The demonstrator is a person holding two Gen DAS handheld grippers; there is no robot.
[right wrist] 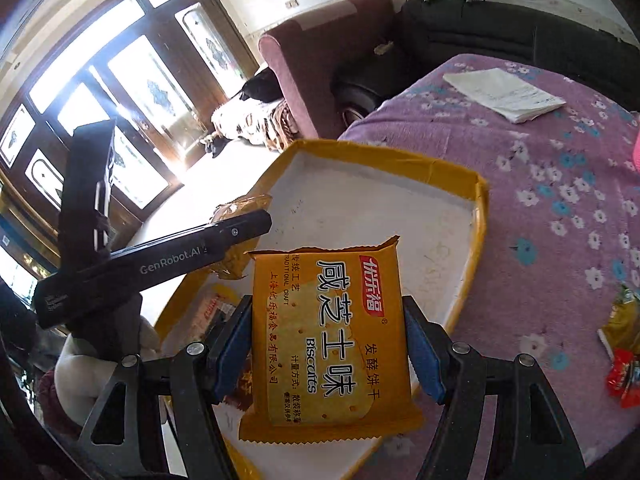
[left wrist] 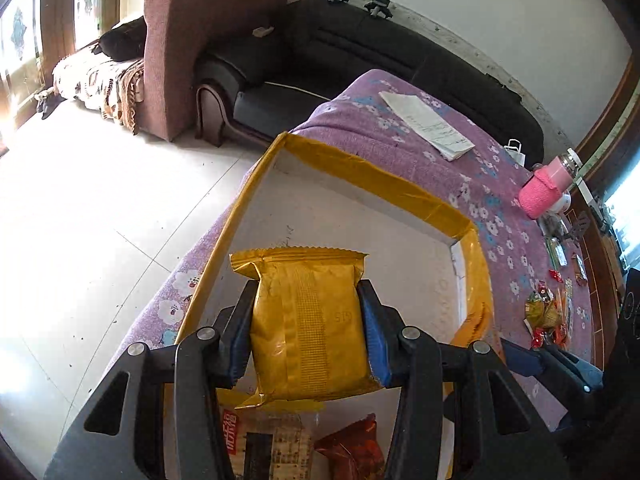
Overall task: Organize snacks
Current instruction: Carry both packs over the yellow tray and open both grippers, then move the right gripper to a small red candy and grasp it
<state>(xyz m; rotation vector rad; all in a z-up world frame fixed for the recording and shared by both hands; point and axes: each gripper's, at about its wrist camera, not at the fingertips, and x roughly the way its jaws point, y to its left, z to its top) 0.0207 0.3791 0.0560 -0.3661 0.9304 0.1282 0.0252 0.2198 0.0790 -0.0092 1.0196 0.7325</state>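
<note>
My left gripper (left wrist: 306,328) is shut on a plain gold snack packet (left wrist: 308,328), held over the near part of a shallow white tray with a yellow taped rim (left wrist: 372,172). Under that packet, a printed biscuit pack (left wrist: 264,444) and a red packet (left wrist: 352,448) lie in the tray. My right gripper (right wrist: 328,344) is shut on an orange biscuit packet (right wrist: 328,340) with Chinese print and "Biscuits", hanging over the same tray (right wrist: 400,164). The left gripper's black body (right wrist: 160,264) shows at the left of the right wrist view.
The tray rests on a table with a purple flowered cloth (left wrist: 420,148). Loose snacks (left wrist: 548,312) lie at the right, also seen as snacks (right wrist: 620,340). A folded white paper (left wrist: 428,124) and a pink-sleeved jar (left wrist: 548,184) stand farther back. Sofas and tiled floor lie beyond.
</note>
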